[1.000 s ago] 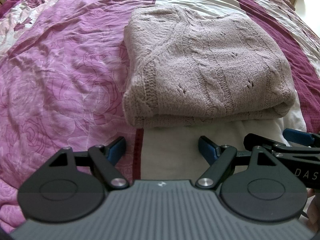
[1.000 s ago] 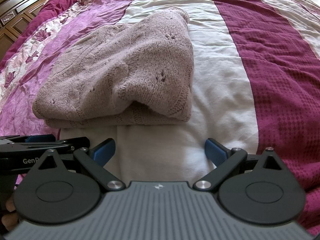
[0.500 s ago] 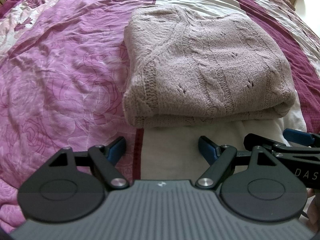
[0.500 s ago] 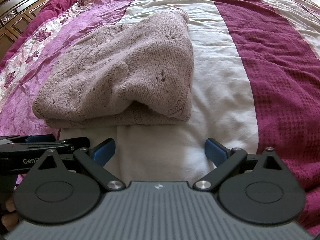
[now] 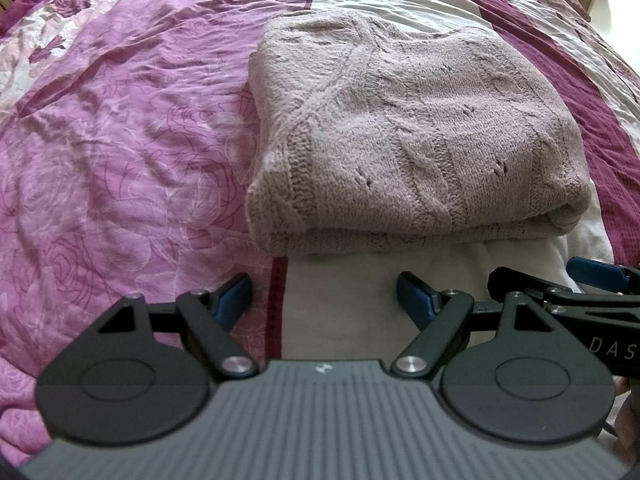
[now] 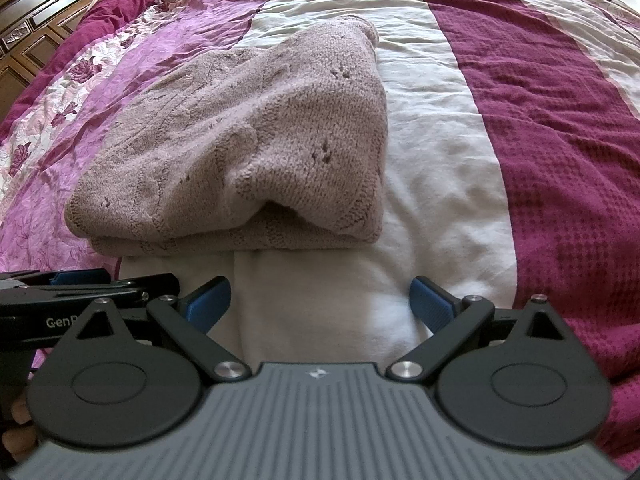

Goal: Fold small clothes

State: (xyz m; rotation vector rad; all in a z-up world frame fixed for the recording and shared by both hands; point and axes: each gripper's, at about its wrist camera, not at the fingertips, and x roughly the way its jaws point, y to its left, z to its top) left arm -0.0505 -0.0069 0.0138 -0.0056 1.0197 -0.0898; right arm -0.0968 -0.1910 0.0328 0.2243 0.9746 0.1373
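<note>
A folded mauve knitted sweater (image 5: pixel 404 136) lies on the bedspread, its layered edge facing me. In the right wrist view the same sweater (image 6: pixel 248 152) sits left of centre with a bulging top fold. My left gripper (image 5: pixel 326 300) hovers just short of the sweater's near edge, jaws open and nothing between the blue pads. Beside it, my right gripper (image 6: pixel 320 300) is open too, over white fabric near the sweater's right corner. Each gripper shows at the edge of the other's view: right gripper (image 5: pixel 592 280), left gripper (image 6: pixel 80 280).
The bedspread has a pink floral panel (image 5: pixel 112 152) on the left, a white stripe (image 6: pixel 432 184) in the middle and a dark magenta textured stripe (image 6: pixel 568 128) on the right. A wooden headboard (image 6: pixel 36 36) stands at the far left.
</note>
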